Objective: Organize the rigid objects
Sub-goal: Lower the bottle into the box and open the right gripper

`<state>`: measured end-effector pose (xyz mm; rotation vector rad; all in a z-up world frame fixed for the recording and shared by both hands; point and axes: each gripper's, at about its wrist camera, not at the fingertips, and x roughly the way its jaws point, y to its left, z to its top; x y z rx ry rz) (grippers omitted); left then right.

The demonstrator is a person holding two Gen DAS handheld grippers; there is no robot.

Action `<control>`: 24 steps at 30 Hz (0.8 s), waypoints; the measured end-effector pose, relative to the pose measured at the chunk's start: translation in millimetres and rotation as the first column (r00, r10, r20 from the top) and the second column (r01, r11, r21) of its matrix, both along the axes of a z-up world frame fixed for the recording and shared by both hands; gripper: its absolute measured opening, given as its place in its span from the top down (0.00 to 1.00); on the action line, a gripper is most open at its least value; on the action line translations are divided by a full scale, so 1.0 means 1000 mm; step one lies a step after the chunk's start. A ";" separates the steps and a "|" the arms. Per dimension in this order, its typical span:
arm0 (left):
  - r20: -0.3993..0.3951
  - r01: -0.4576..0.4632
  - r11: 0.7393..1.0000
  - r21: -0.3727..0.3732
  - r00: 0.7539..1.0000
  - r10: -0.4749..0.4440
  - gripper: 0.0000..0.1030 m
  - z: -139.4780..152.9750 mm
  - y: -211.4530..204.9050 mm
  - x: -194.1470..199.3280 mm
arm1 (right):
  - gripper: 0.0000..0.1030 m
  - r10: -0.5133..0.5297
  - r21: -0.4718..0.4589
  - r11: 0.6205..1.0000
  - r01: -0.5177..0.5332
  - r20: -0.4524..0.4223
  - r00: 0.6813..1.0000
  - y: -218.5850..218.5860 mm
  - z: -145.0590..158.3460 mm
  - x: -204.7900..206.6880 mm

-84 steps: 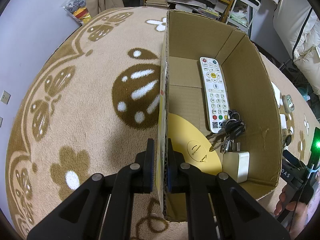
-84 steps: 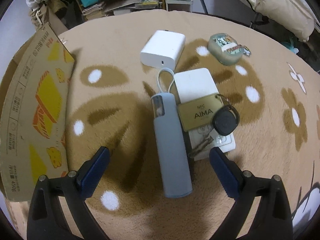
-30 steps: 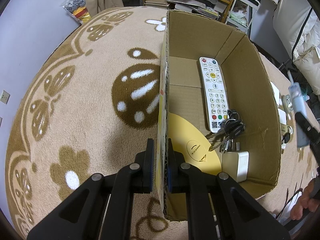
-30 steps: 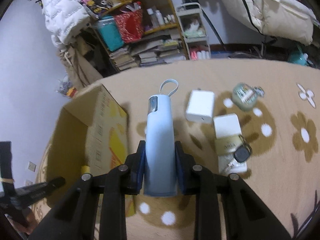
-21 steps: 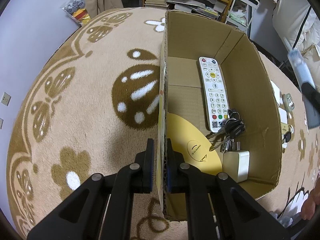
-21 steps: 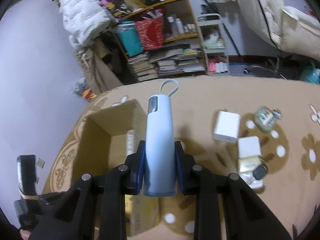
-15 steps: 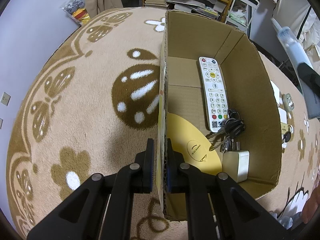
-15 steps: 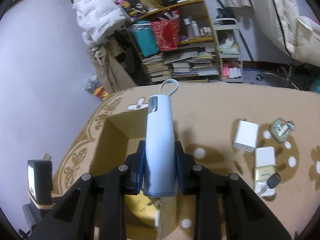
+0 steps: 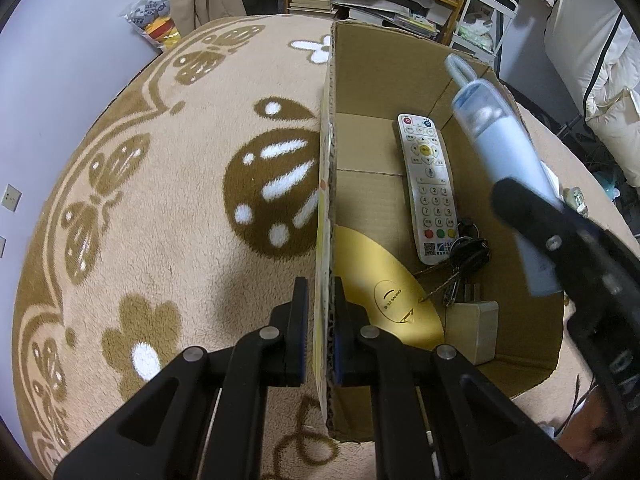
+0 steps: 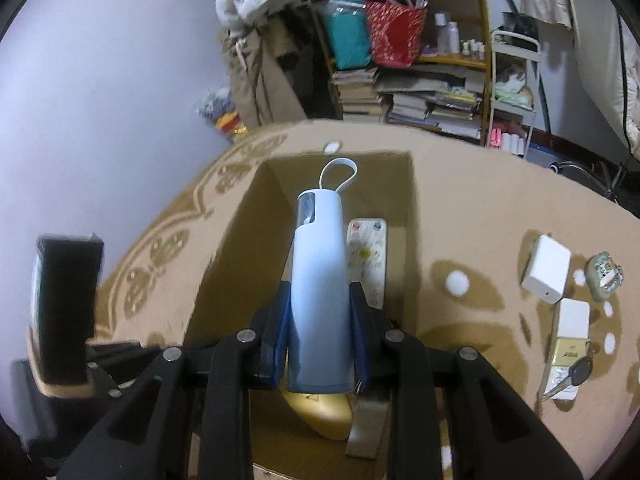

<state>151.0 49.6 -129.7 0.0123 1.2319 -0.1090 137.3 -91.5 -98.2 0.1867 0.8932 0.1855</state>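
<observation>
An open cardboard box (image 9: 384, 80) (image 10: 240, 256) stands on the patterned carpet. My left gripper (image 9: 320, 316) is shut on the box's left wall. Inside lie a white remote (image 9: 428, 184) (image 10: 366, 256), a bunch of keys (image 9: 464, 256), a yellow disc (image 9: 380, 284) and a white adapter (image 9: 474, 330). My right gripper (image 10: 320, 340) is shut on a pale blue bottle (image 10: 318, 292) (image 9: 504, 168) with a loop at its top, held in the air over the box's opening.
On the carpet right of the box lie a white charger (image 10: 546, 274), a small greenish trinket (image 10: 604, 276), and a white box with a gold tag and a car key (image 10: 570, 344). Cluttered shelves (image 10: 416, 60) stand behind. My left gripper's body (image 10: 64, 312) shows at left.
My right gripper has carried the blue bottle leftward from over the carpet to above the box. In the left wrist view the bottle now hangs over the box's right side. The left gripper has kept still.
</observation>
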 end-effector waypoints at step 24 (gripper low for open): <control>-0.002 0.001 1.000 -0.001 1.000 -0.001 0.89 -0.002 0.000 0.000 | 0.73 -0.013 -0.016 1.000 0.013 0.014 1.000 0.000 -0.010 0.003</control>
